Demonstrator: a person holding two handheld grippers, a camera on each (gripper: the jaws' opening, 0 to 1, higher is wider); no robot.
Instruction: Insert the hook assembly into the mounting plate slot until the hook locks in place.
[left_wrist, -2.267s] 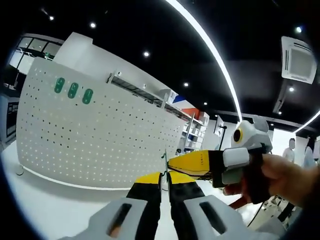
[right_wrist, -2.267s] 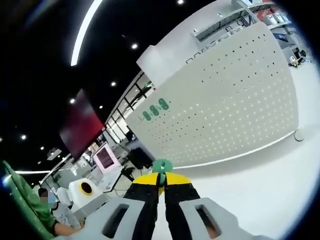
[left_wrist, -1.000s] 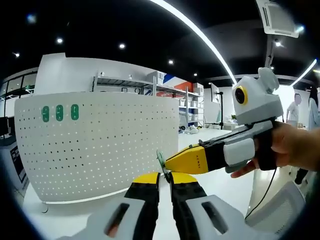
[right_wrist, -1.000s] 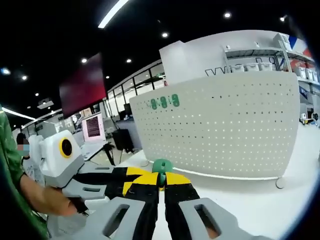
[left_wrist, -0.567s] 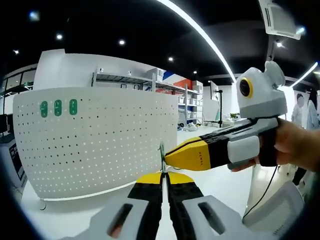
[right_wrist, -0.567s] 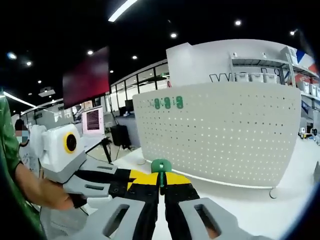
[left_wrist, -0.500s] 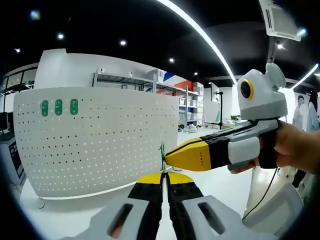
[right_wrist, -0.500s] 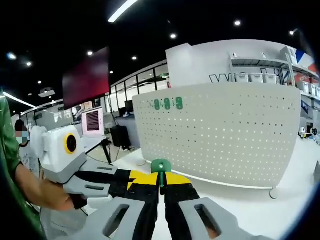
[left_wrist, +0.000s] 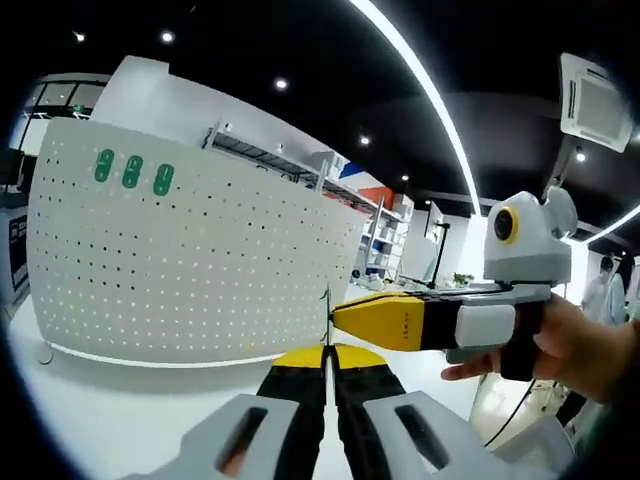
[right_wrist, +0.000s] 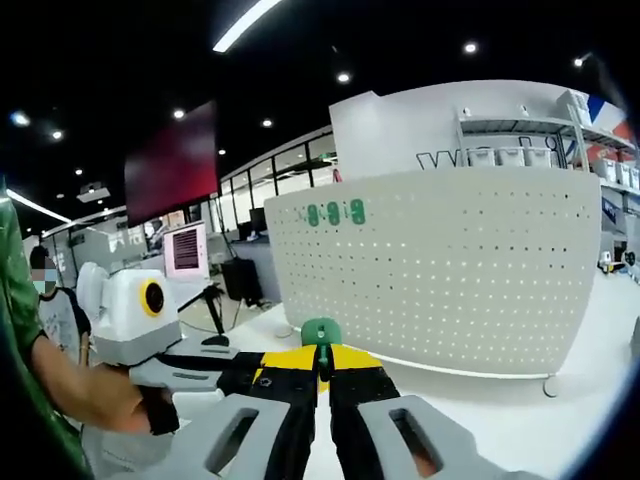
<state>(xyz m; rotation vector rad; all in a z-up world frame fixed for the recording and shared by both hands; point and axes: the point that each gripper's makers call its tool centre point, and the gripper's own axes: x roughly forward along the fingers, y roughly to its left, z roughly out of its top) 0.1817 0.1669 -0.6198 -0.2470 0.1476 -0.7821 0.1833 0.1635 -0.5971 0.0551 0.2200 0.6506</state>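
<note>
In the right gripper view my right gripper (right_wrist: 321, 362) is shut on a flat green hook piece (right_wrist: 321, 333) with a rounded top that rises from its yellow tips. My left gripper (right_wrist: 262, 366) reaches it from the left, held by a hand. In the left gripper view my left gripper (left_wrist: 325, 358) is shut on a thin green piece (left_wrist: 326, 315) seen edge-on. The yellow tip of my right gripper (left_wrist: 338, 318) touches that piece from the right. I cannot tell whether both hold one part or two mated parts.
A large curved white pegboard (left_wrist: 180, 265) (right_wrist: 450, 280) stands behind on the white table (left_wrist: 110, 410), with three green pieces (left_wrist: 132, 172) (right_wrist: 335, 213) near its top. A hand (left_wrist: 575, 350) holds the right gripper. Shelving and monitors lie further back.
Both views have shifted and tilted with the hands. In the left gripper view the right gripper now lies more level and lower. Both jaws stay shut, tips still together.
</note>
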